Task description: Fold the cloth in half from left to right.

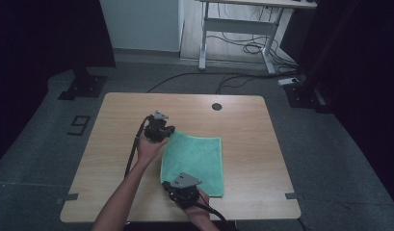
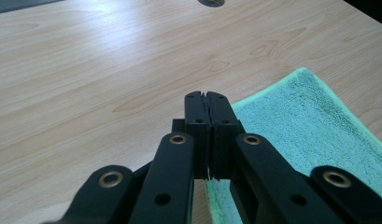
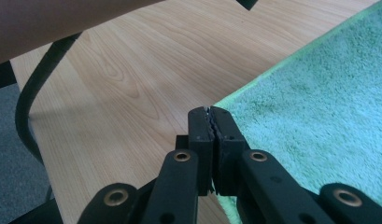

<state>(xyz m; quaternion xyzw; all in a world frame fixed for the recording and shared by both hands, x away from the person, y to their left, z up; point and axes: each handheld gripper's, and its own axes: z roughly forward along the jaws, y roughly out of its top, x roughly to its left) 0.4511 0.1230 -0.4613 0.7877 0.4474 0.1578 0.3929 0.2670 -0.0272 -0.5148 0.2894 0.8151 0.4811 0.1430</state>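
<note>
A person's left arm (image 1: 121, 197) comes up from the near edge of the wooden table (image 1: 112, 120) and reaches toward its middle. The left hand (image 1: 149, 147) holds the left gripper (image 1: 169, 130), which points right, at the far left corner of a green towel (image 1: 194, 161). In the left gripper view its two black jaws are pressed tight together, with nothing seen between them. The left gripper (image 2: 208, 95) has its tips over bare wood, just beside the towel (image 2: 314, 121), whose edge runs under the jaws on their right side. I cannot tell if the tips touch the cloth. The towel lies flat and spread out near the middle of the table, a bit toward the near edge. The right hand (image 1: 200, 211) comes in at the near edge and holds the right gripper (image 1: 166, 185) at the towel's near left corner. In the right gripper view the right gripper (image 3: 210, 109) also has its jaws squeezed shut on nothing, tips right at the corner of the towel (image 3: 319, 116). A black cable (image 3: 32, 93) curves over the wood there.
</note>
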